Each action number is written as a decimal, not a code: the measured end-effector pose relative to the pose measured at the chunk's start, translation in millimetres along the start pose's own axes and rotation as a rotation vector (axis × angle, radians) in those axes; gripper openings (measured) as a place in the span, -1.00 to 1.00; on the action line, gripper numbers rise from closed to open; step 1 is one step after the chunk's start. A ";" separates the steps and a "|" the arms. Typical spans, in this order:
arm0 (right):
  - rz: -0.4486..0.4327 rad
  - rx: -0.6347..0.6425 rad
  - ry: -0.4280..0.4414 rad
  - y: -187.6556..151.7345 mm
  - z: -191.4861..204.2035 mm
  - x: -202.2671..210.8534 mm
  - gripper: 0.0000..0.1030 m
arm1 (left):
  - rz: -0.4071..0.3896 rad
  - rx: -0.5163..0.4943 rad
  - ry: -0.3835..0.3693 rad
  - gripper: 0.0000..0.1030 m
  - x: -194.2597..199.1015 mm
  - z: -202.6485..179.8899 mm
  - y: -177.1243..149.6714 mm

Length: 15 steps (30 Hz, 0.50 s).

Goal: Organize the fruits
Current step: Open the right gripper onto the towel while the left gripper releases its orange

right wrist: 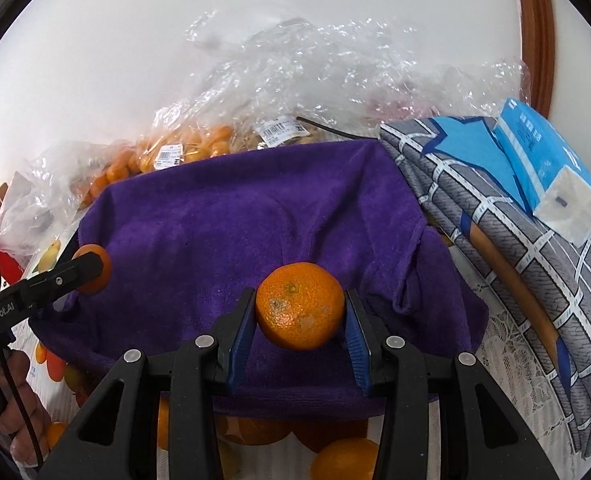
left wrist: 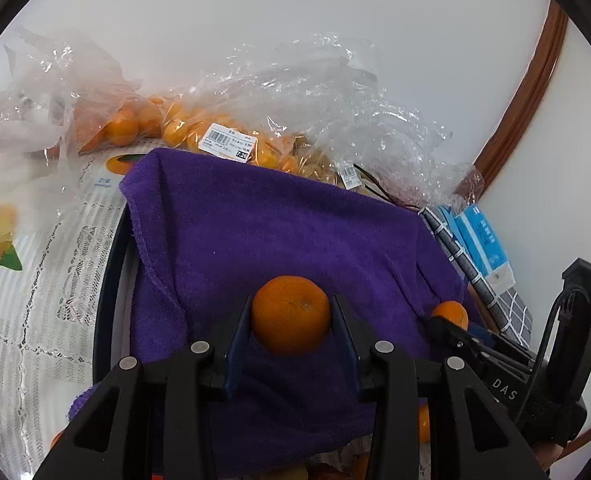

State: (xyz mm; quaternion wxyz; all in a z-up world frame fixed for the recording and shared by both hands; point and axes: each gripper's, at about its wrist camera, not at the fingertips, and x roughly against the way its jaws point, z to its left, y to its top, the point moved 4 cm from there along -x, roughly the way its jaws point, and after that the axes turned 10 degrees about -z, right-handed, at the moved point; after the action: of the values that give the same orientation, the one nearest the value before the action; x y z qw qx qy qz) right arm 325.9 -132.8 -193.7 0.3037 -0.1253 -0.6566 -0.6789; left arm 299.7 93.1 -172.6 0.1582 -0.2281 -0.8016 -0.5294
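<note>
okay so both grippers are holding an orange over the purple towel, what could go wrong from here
1. Each orange, left gripper's and right gripper's, is pinched only near the fingertips, so either could slip out.
2. The purple towel sags and slopes; a released orange may roll toward its low front edge, where loose oranges already lie.
3. The left gripper and right gripper work close together over the towel and might bump.

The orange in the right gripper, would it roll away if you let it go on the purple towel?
Probably only a little. The orange is round, so it is apt to roll, but the purple towel looks soft and rumpled, which should slow it. Its peel looks dimpled, so the right gripper, pressing both sides, likely won't slip.
</note>
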 end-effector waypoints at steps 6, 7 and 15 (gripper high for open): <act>-0.039 0.040 -0.020 3.2 4.6 7.9 -0.05 | 0.024 0.012 -0.003 -0.27 -3.6 2.5 -2.3; -0.044 0.042 -0.022 3.6 4.5 9.0 0.02 | 0.025 0.014 -0.005 -0.27 -3.7 3.1 -2.5; -0.069 0.014 -0.050 6.6 -5.1 17.4 0.12 | 0.008 0.005 -0.032 -0.10 -0.7 -0.9 -2.1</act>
State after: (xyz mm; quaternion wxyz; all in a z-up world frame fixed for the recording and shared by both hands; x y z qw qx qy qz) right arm 317.2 -141.8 -179.0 0.2646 -0.1173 -0.6725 -0.6811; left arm 299.2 91.4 -174.2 0.1482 -0.2393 -0.8045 -0.5231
